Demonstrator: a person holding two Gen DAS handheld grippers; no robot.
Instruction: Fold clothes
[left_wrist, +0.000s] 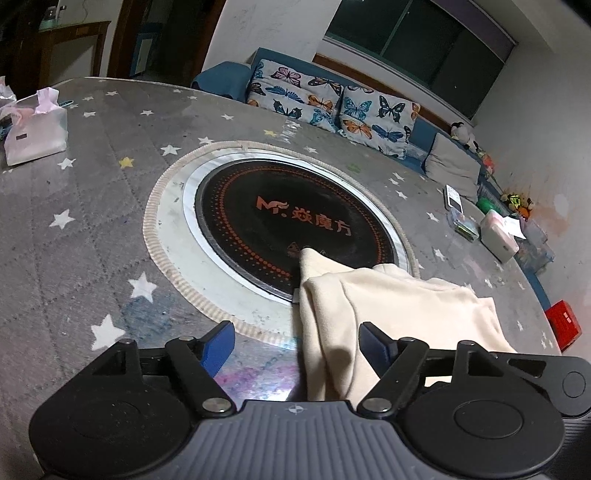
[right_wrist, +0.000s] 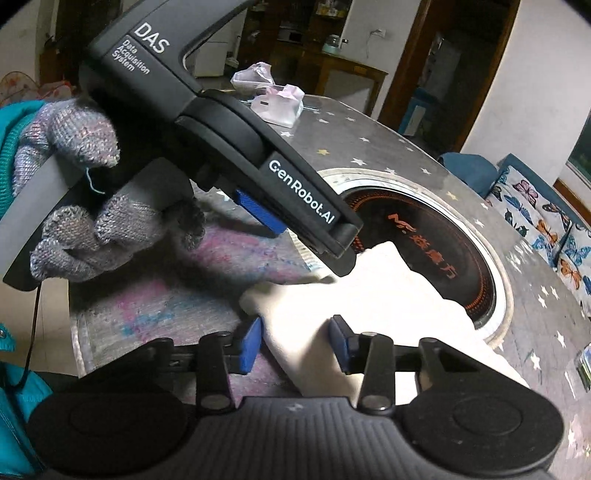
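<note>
A cream garment (left_wrist: 399, 310) lies folded on the grey star-patterned table cover (left_wrist: 92, 229), one corner reaching onto the black induction hob (left_wrist: 295, 221). My left gripper (left_wrist: 297, 347) is open just above the garment's near left edge, which lies between its blue pads (left_wrist: 218, 347). In the right wrist view the garment (right_wrist: 376, 295) lies under my open right gripper (right_wrist: 295, 341), its near edge between the blue pads (right_wrist: 249, 345). The left gripper's body (right_wrist: 229, 140), held by a gloved hand (right_wrist: 92, 221), hangs over the garment's left part.
A tissue pack (left_wrist: 35, 129) sits at the table's far left. A phone (left_wrist: 453, 197), small boxes (left_wrist: 498, 240) and a red box (left_wrist: 563, 325) lie at the right edge. A sofa with butterfly cushions (left_wrist: 332, 103) stands behind the table.
</note>
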